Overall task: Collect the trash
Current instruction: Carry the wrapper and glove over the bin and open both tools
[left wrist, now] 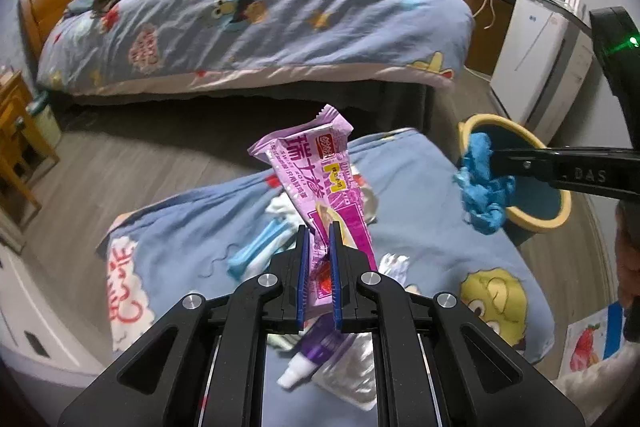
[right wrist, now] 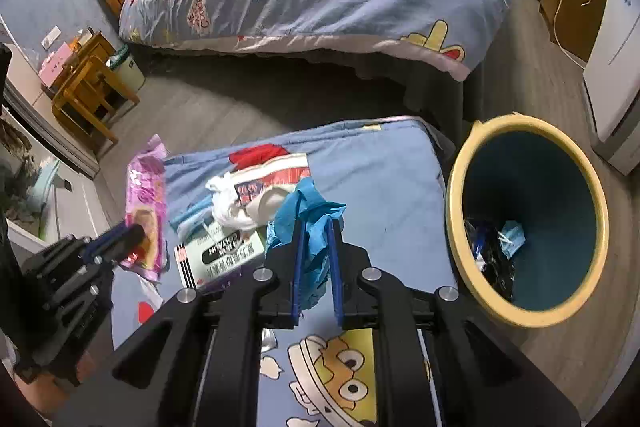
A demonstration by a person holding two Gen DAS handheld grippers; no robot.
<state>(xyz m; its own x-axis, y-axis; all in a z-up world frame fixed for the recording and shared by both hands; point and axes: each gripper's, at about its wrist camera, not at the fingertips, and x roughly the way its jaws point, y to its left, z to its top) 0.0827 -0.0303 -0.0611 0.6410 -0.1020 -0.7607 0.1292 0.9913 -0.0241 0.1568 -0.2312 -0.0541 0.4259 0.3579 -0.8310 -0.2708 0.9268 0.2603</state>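
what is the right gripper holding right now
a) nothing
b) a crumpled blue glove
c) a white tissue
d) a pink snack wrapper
b: the right gripper is shut on a crumpled blue glove, lifted near the yellow-rimmed bin, while the pink snack wrapper sits in the left gripper.

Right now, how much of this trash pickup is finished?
Partly. The yellow-rimmed bin already holds some scraps. In hand: the left gripper has its jaws shut on the pink snack wrapper, the right gripper on a crumpled blue glove; neither is dropped in yet. Left on the blue cushion: white tissue, a wipes pack, a small tube.
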